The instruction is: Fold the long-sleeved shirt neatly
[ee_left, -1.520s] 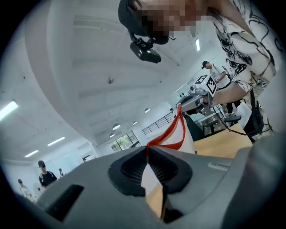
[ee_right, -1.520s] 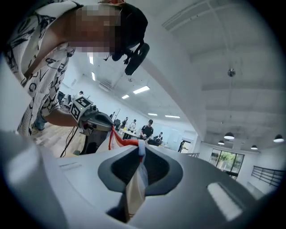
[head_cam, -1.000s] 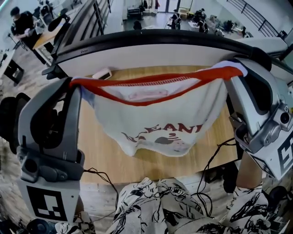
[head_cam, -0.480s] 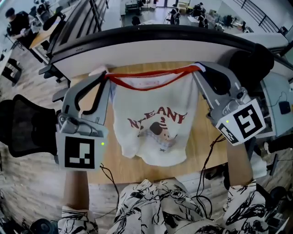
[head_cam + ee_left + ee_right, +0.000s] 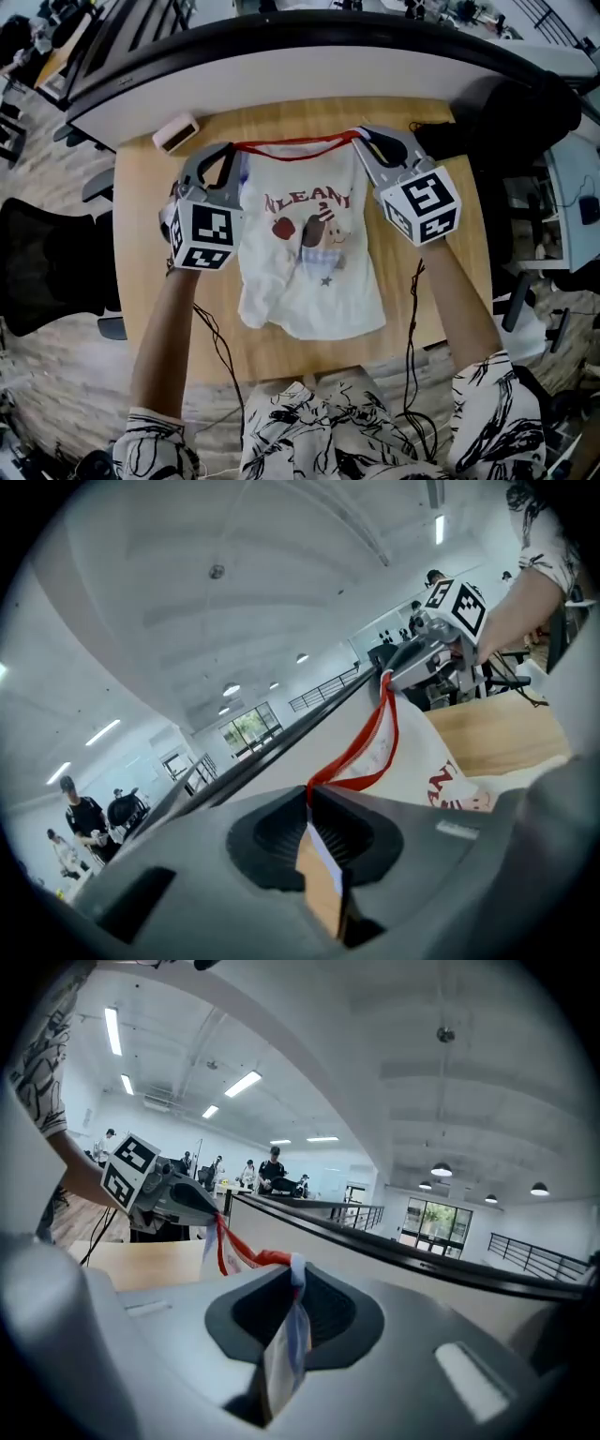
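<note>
Left gripper point(image 5: 317, 808): jaws clenched on the shirt point(image 5: 314, 272), with a thin fold of white cloth and the end of the red neckline trim point(image 5: 298, 145) pinched between the pads. Right gripper point(image 5: 292, 1283): jaws likewise clamped tight on the shirt, with a bunch of white fabric and the other end of the red trim standing between them. The trim runs taut from one gripper to the other, and each gripper view shows the opposite gripper at the far end of it. In the head view the two grippers sit side by side at the far part of the wooden table point(image 5: 141, 281), left one at the shirt's left shoulder, right one at its right shoulder, their marker cubes facing up. The shirt is white with a red lettered print and a cartoon figure on the chest; print side up, it spreads from the grippers toward the person, its rumpled hem lying near the table's near edge. A small pale box point(image 5: 176, 132) rests on the table at the far left corner, apart from the shirt. Black cables point(image 5: 217, 347) trail from both grippers over the near edge. A black chair point(image 5: 47, 267) stands left of the table.
</note>
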`<move>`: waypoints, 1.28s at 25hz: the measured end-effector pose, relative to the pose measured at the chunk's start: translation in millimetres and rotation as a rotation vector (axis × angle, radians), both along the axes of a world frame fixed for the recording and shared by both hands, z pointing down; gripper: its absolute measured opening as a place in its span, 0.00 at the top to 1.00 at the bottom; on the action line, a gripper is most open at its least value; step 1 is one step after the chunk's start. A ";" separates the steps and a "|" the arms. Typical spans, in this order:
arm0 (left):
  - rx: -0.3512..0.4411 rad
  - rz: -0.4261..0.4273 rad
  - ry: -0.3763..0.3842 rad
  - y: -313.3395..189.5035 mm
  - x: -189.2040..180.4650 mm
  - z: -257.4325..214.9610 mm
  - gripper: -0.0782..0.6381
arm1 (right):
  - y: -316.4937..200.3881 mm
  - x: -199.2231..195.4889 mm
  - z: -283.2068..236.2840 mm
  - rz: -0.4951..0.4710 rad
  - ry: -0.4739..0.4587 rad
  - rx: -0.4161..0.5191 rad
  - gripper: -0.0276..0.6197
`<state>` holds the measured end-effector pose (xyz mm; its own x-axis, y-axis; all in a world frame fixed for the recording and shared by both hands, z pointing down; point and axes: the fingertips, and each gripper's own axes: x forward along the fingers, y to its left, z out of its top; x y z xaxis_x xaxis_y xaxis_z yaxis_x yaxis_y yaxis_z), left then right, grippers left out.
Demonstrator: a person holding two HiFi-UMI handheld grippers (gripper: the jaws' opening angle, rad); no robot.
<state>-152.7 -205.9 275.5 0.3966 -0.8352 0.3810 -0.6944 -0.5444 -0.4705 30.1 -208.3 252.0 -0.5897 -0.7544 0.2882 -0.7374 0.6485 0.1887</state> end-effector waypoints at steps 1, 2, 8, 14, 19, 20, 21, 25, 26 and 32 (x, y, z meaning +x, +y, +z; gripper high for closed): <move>-0.021 -0.008 -0.004 -9.4 -0.8 15.4 0.86 | -9.5 -0.1 14.9 0.007 0.000 -0.023 0.90; -0.043 -0.014 -0.010 -18.2 -1.8 29.9 0.86 | -18.7 -0.5 29.1 0.015 0.000 -0.048 0.90; -0.154 -0.084 0.023 -68.4 -11.3 93.1 0.84 | -74.7 2.3 98.4 0.096 -0.011 -0.212 0.84; -0.205 -0.107 0.084 -76.2 -17.8 106.4 0.52 | -88.8 5.7 119.2 0.113 -0.131 -0.358 0.52; -0.257 -0.079 0.115 -53.7 -22.7 108.3 0.51 | -71.5 8.6 115.3 0.089 -0.237 -0.416 0.52; -0.261 -0.057 0.109 -42.5 -21.7 108.1 0.49 | -60.9 10.1 115.5 0.078 -0.225 -0.413 0.51; -0.262 -0.028 0.096 -28.2 -20.4 107.8 0.49 | -47.2 11.3 117.1 0.064 -0.211 -0.412 0.51; -0.248 0.096 0.013 47.1 -19.5 113.9 0.49 | 25.4 15.9 135.4 0.012 -0.098 -0.394 0.50; -0.246 0.116 -0.005 66.4 -21.0 117.3 0.48 | 45.1 16.7 141.4 0.001 -0.066 -0.388 0.49; -0.303 0.101 -0.004 162.5 -39.4 136.6 0.47 | 154.8 20.3 173.6 -0.046 0.026 -0.398 0.46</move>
<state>-192.1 -43.4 412.2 0.4698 -0.6400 0.6081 -0.6283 -0.7262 -0.2789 50.5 -53.5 425.6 -0.6085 -0.5542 0.5680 -0.7045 0.7067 -0.0653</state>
